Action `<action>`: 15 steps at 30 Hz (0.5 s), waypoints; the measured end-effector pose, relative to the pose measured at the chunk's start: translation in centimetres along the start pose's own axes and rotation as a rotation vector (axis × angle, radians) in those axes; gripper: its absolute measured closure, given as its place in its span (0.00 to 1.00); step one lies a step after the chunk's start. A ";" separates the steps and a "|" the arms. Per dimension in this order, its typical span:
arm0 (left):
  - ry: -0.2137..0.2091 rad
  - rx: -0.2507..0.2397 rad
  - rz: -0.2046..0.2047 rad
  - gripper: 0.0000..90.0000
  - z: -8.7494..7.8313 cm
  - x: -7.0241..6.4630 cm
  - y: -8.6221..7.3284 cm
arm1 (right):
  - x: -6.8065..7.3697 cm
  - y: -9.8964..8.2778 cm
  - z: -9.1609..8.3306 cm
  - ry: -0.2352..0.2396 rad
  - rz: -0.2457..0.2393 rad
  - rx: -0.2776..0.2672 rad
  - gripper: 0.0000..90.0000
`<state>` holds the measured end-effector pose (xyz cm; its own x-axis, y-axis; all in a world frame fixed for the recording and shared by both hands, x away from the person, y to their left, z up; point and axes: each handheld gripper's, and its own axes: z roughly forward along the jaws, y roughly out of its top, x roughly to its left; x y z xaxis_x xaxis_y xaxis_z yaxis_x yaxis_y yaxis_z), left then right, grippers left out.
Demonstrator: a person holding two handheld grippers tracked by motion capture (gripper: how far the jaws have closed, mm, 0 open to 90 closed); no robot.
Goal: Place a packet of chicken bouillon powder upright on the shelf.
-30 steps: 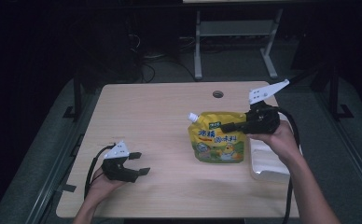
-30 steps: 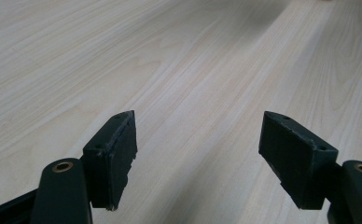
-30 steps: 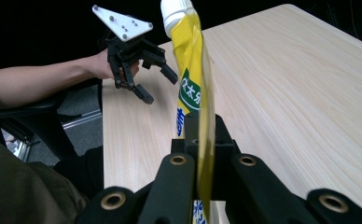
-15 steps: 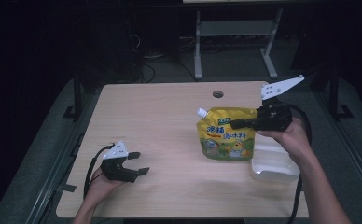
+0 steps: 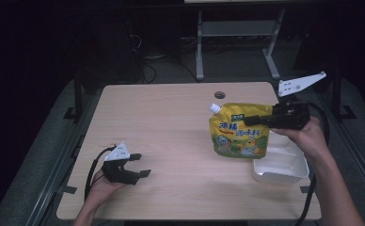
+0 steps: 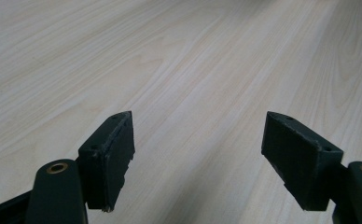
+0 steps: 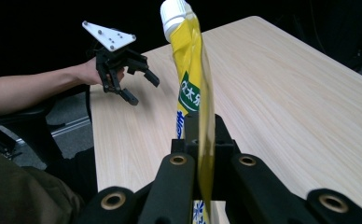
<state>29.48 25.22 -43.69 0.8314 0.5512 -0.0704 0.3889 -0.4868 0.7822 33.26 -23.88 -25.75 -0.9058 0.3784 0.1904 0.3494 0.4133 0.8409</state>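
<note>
Right gripper (image 5: pixel 258 120): jaws clamped tight on the yellow pouch (image 5: pixel 239 136), pinching its upper edge; held by the person's right hand (image 5: pixel 307 136) at the table's right side
Same grip, right gripper view: right gripper's jaws meet on the pouch's thin edge (image 7: pixel 202 154); pouch seen edge-on, standing up btwn them
Yellow pouch: flat stand-up type w/ white screw cap (image 5: pixel 214 108) at its upper left corner; printed front faces the high camera; hangs upright from the jaws; bottom edge just beside the white tray (image 5: pixel 280 165), near its left rim; can't tell if the bottom touches the wood
White tray: shallow rectangular dish, front right of table, below the right hand
Left gripper (image 5: pixel 138 165): jaws apart, nothing btwn them, only bare wood under the pads (image 6: pixel 109 154); sits low at front left of the table, in the left hand (image 5: pixel 100 186); well apart from pouch
Left gripper from the right gripper view: farther off past the pouch (image 7: pixel 142 86), jaws spread, forearm behind it
Table (image 5: pixel 162 117): light wood top, small round hole (image 5: pixel 219 94) near the far edge
</note>
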 end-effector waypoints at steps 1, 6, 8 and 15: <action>0.001 0.000 0.001 0.28 0.0 0.0 0.0 | 0.0 -0.1 -0.2 -0.005 0.001 -0.001 1.00; 0.000 0.000 0.005 0.27 0.0 -0.1 0.1 | -0.1 -0.6 -1.2 -0.021 0.014 -0.007 1.00; -0.001 0.001 0.003 0.27 0.1 0.0 0.1 | -0.1 -0.8 -1.8 -0.029 0.017 -0.006 1.00; 0.000 0.000 0.006 0.26 0.1 -0.1 0.1 | -0.1 -1.3 -3.8 -0.065 0.028 -0.029 1.00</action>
<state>29.50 25.05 -43.70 0.8338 0.5481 -0.0661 0.3841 -0.4900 0.7825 31.97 -27.63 -24.91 -0.8782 0.4424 0.1817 0.3664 0.3781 0.8502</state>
